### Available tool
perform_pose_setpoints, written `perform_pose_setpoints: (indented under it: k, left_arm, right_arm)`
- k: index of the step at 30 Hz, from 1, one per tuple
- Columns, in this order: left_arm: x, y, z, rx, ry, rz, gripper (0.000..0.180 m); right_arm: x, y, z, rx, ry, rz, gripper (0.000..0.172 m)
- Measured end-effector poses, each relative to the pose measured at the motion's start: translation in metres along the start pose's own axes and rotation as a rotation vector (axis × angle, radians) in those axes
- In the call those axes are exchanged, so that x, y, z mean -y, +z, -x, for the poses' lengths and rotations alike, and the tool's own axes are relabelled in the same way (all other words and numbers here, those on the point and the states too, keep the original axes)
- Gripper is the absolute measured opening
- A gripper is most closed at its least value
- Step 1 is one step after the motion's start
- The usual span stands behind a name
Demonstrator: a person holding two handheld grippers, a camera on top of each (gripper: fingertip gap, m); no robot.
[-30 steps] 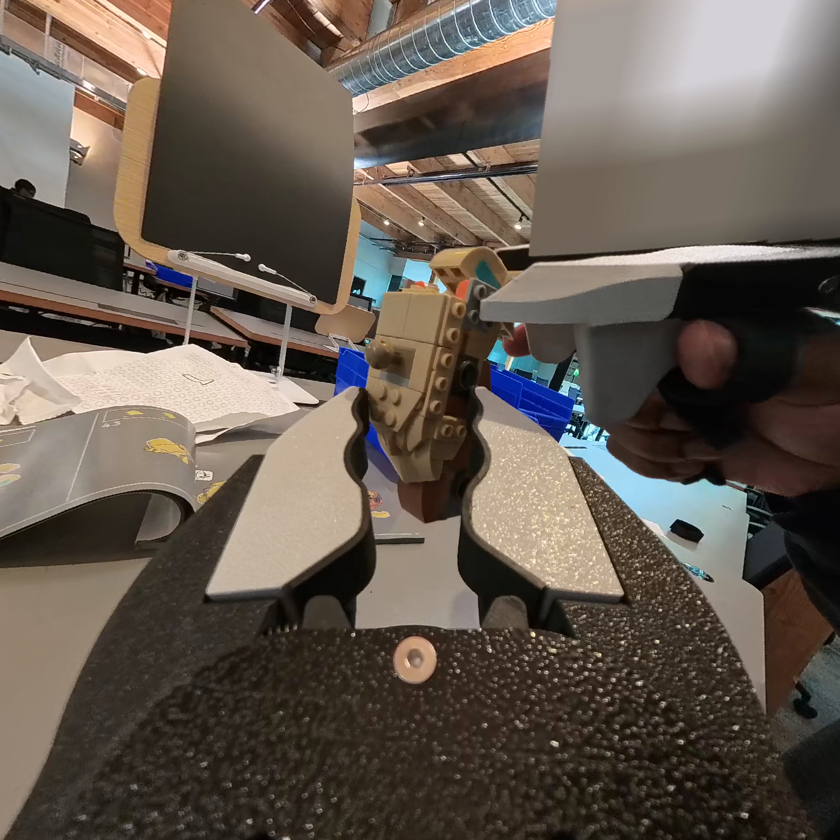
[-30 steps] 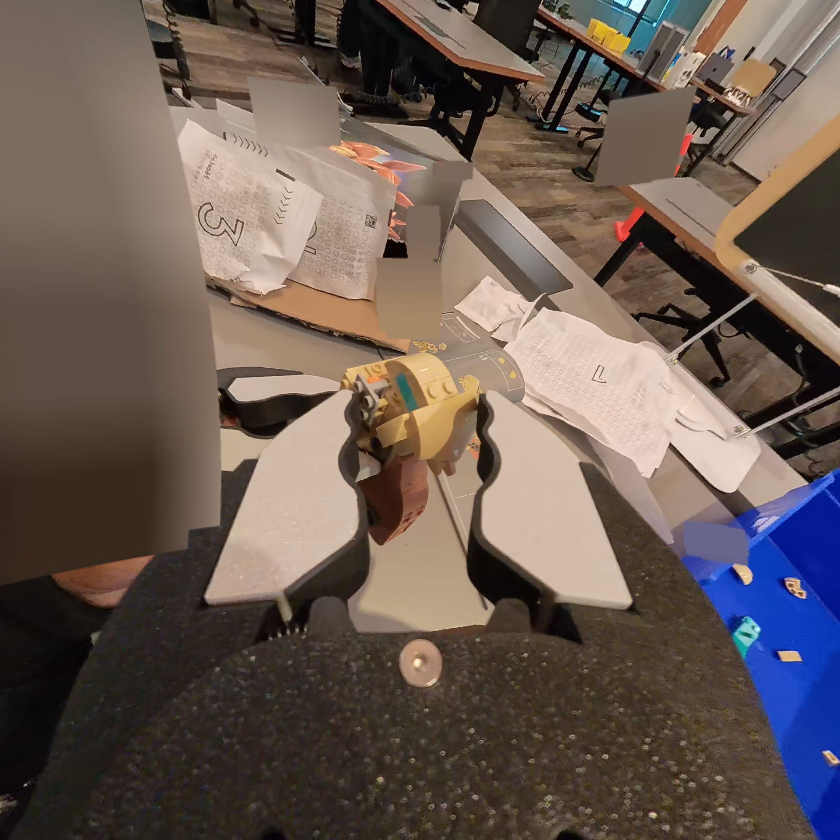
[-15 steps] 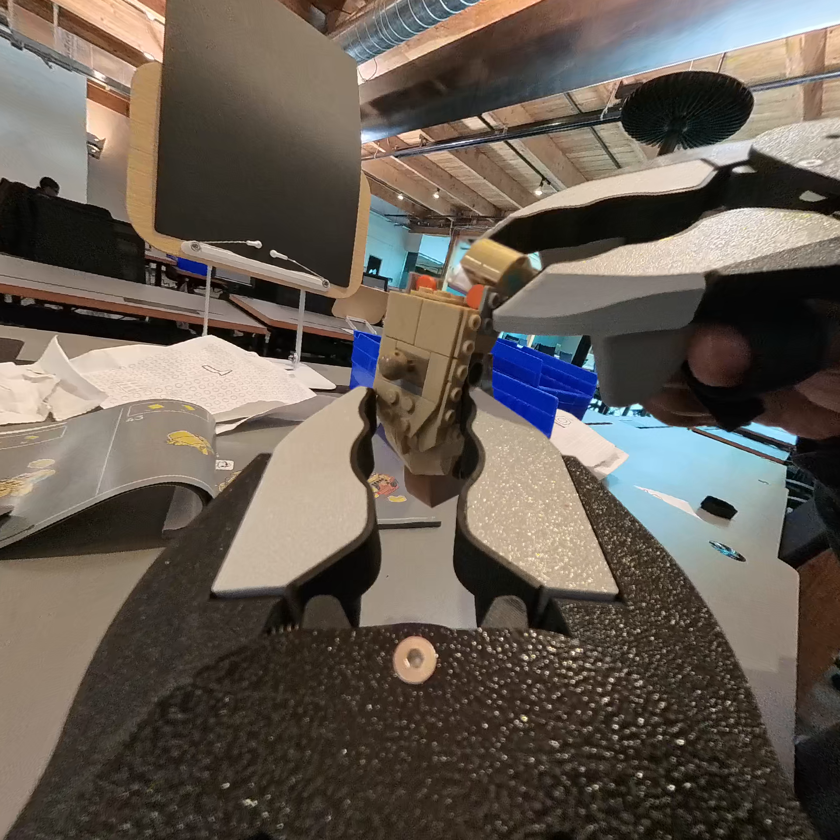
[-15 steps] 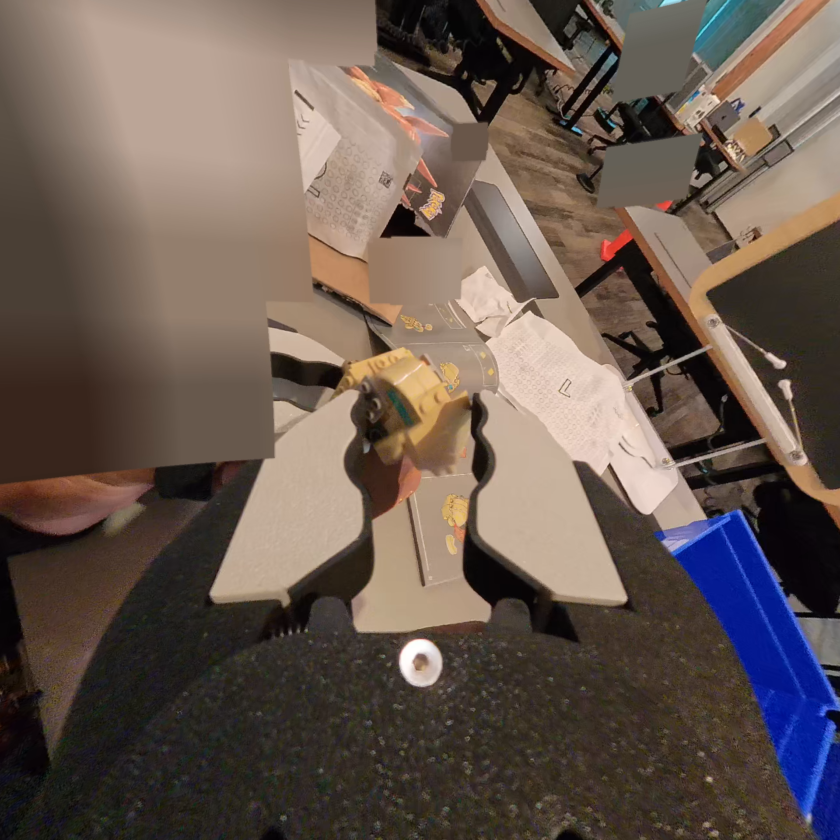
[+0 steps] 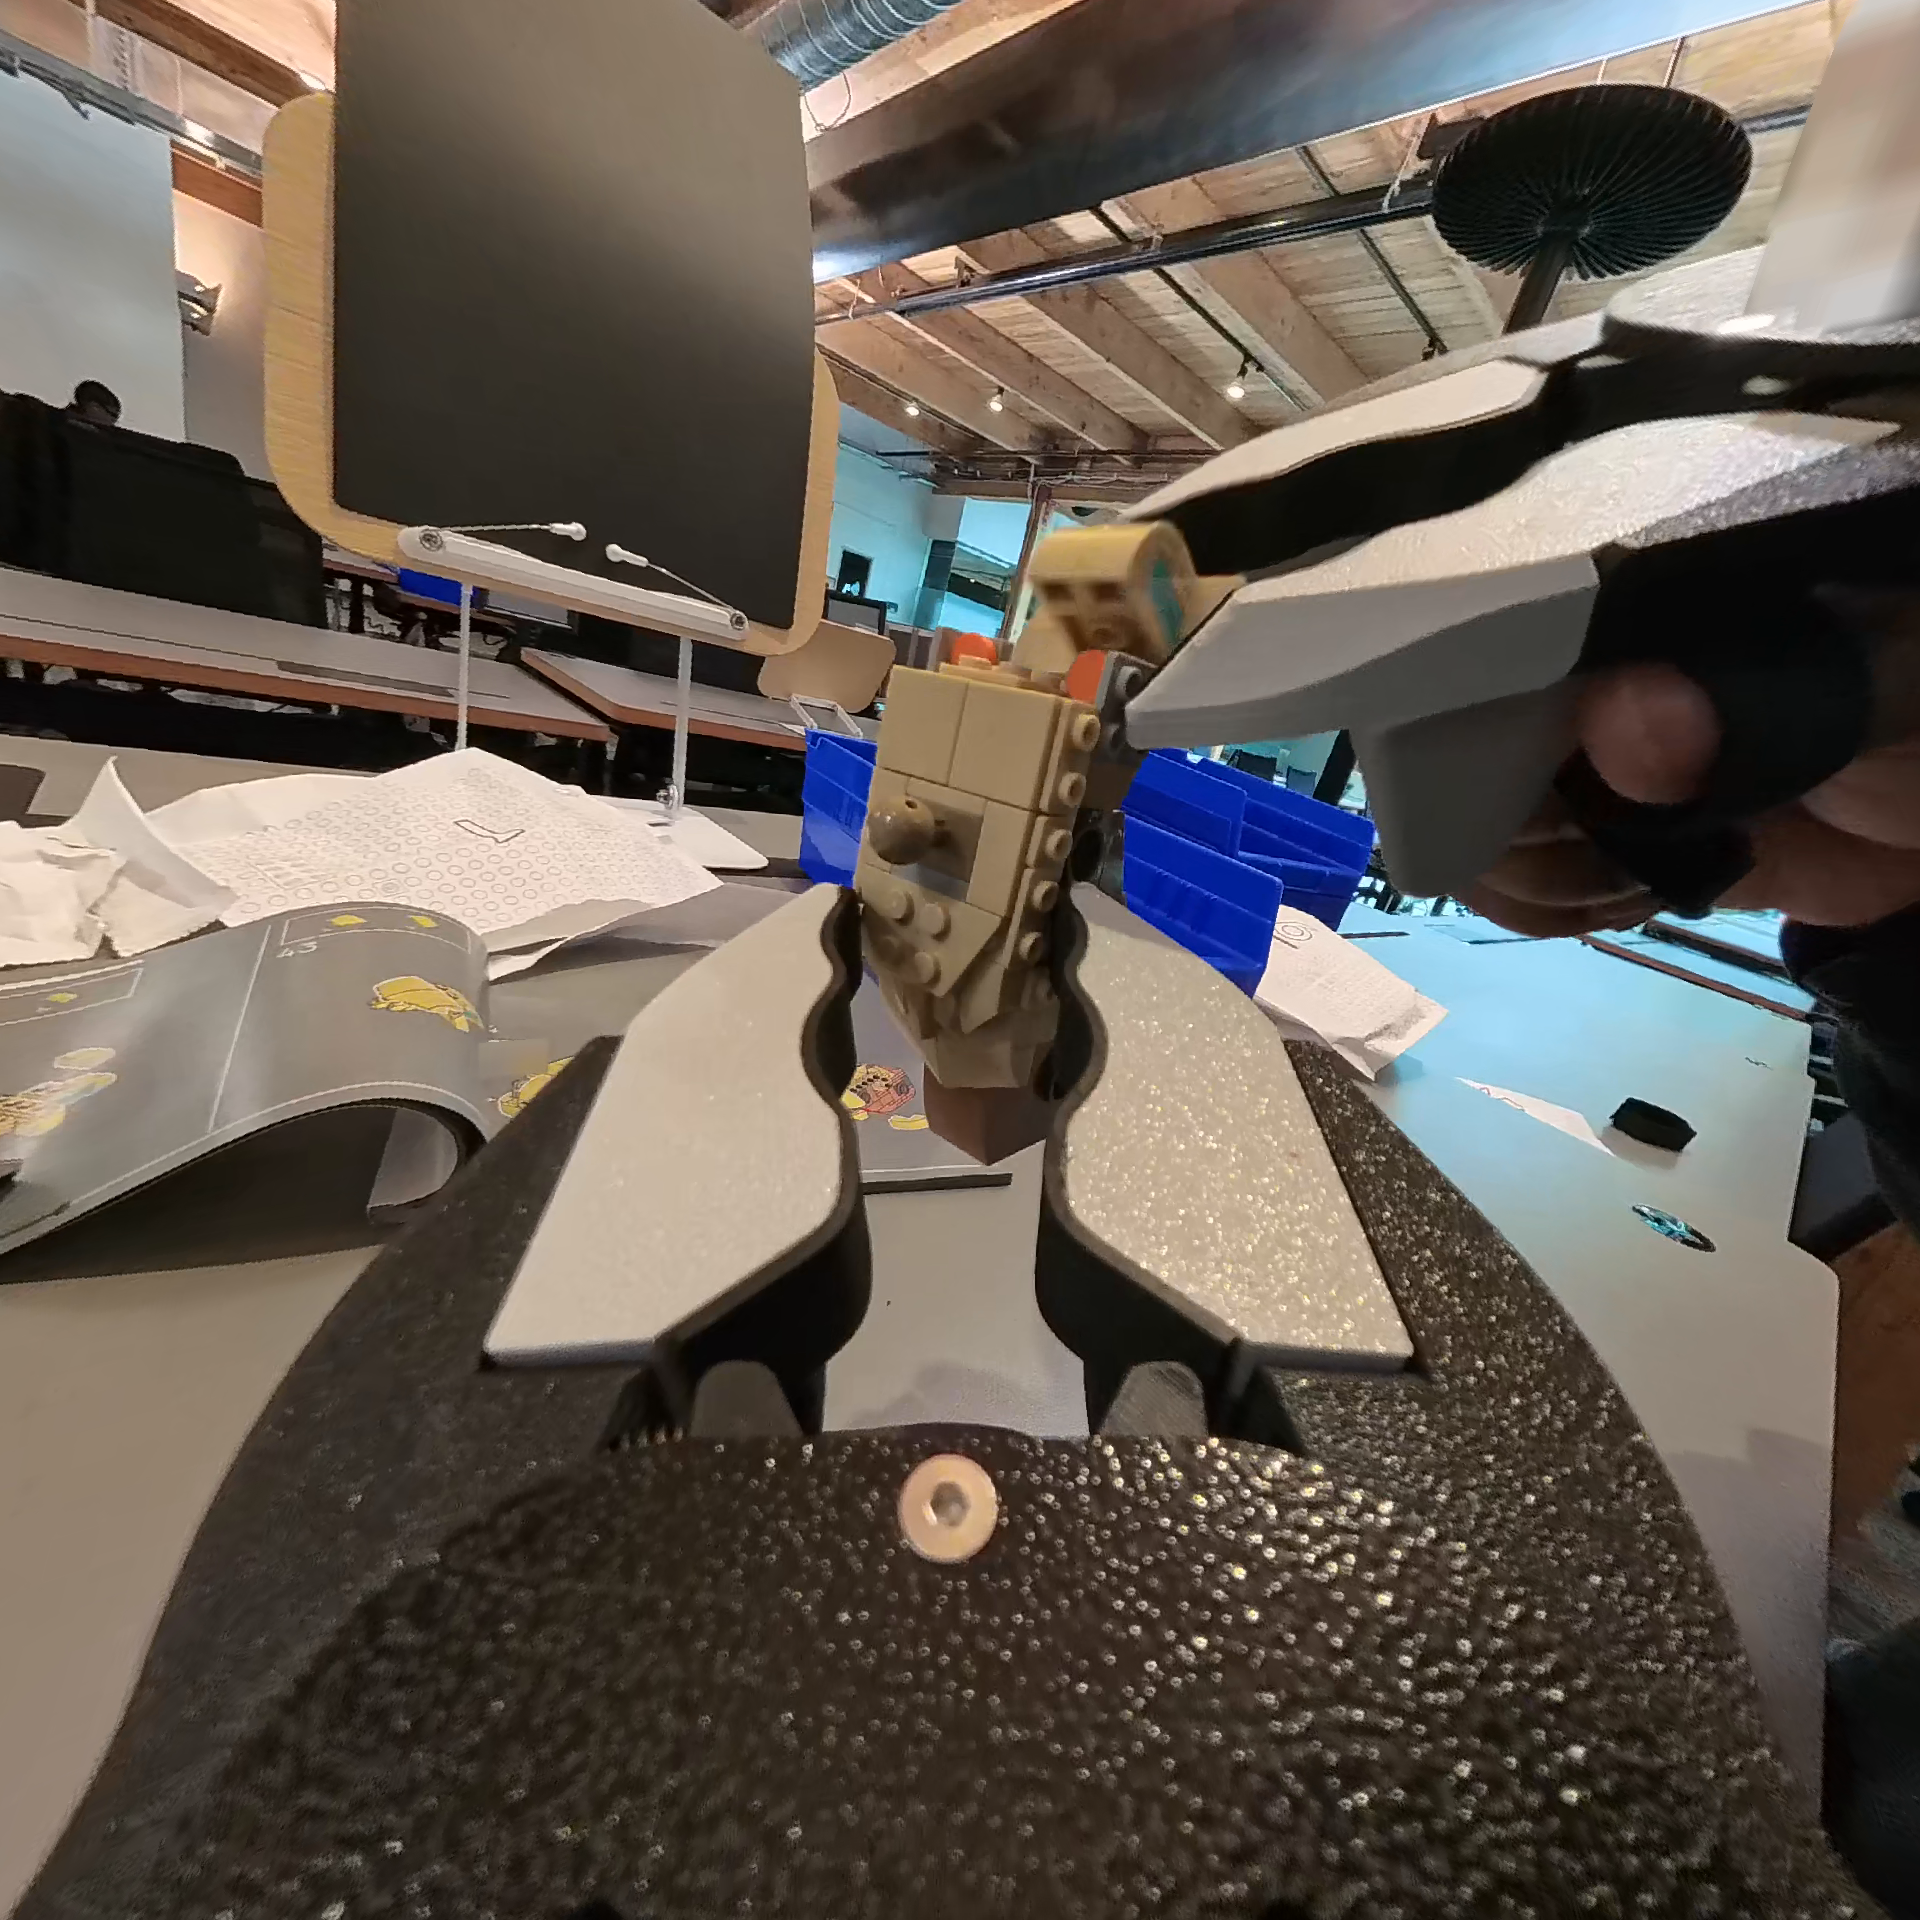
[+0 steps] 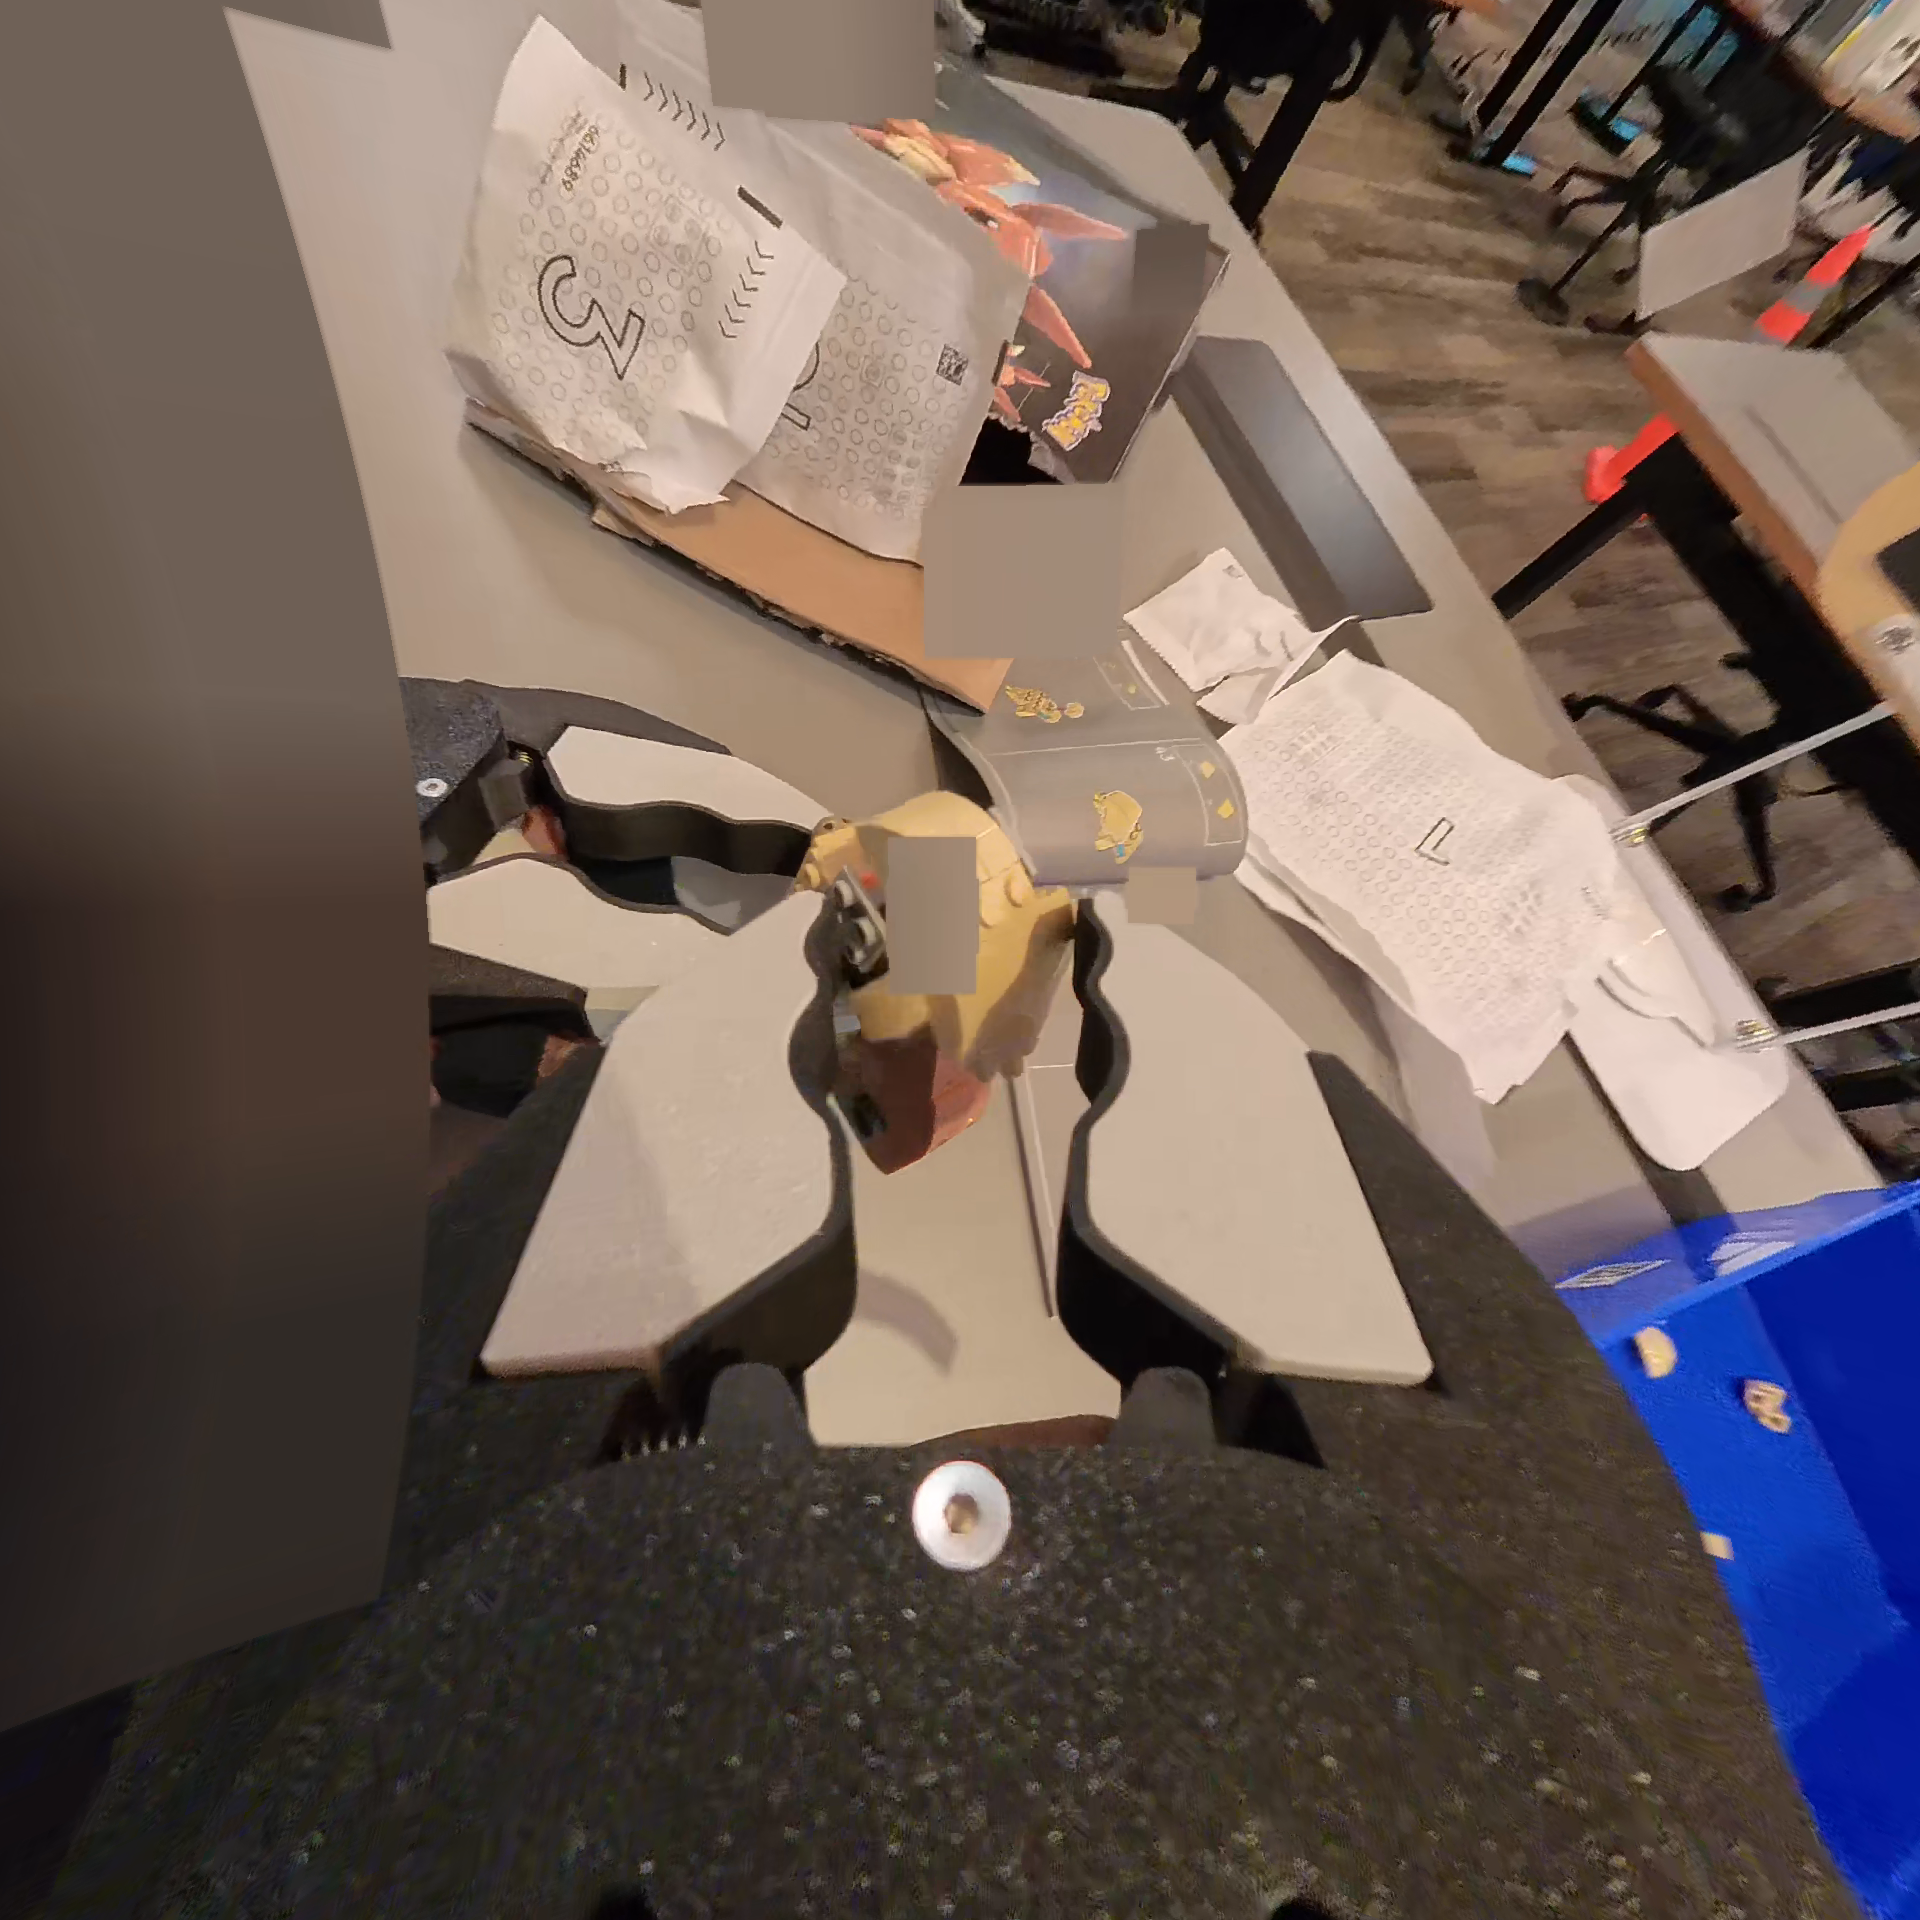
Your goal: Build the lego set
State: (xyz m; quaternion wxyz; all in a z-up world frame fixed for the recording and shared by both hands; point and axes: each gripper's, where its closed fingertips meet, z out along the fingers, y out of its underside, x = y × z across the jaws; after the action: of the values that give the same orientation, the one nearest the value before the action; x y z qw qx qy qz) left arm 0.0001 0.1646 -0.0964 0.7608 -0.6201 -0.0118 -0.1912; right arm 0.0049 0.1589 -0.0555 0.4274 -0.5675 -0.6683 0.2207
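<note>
One tan brick-built model (image 5: 971,883), with a brown base block and orange and teal bits at its top, is held up above the grey table (image 5: 125,1382), between the two grippers. It is judged light and rigid, but likely to split at its stud joints if twisted; its flat tan flanks seem the safest place for a hold, not the small top pieces. The left gripper (image 5: 951,961) is pinched on the model's lower body, both pads seen pressed against the sides. The right gripper (image 6: 951,935) reaches in from the right at the model's upper end and looks closed on it there, though a blurred patch hides part of the contact. To the left lie one open instruction booklet (image 5: 239,997) and, farther off, several white paper bags (image 5: 436,842); at the far right stand blue bins (image 5: 1226,862).
</note>
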Motion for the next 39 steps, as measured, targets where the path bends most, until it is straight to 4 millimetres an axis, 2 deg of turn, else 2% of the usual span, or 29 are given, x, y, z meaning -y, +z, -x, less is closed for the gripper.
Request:
perform_pose_setpoints:
  k: [5, 15, 22, 39]
  left_arm:
    - [0.0, 0.0, 0.0, 0.0, -0.002, -0.003, 0.034]
    - [0.0, -0.003, 0.009, 0.069, 0.03, 0.016, 0.034]
    - [-0.002, -0.002, 0.008, 0.071, 0.066, 0.036, 0.034]
    - [-0.002, -0.002, 0.005, 0.05, 0.067, 0.038, 0.034]
  right_arm:
    - [0.0, 0.002, 0.001, 0.052, 0.065, 0.017, 0.045]
    - [0.001, 0.006, 0.0, -0.061, 0.064, -0.002, 0.042]
    - [-0.001, 0.005, -0.001, -0.02, 0.161, -0.026, 0.041]
    - [0.004, 0.005, -0.002, 0.035, 0.171, -0.02, 0.039]
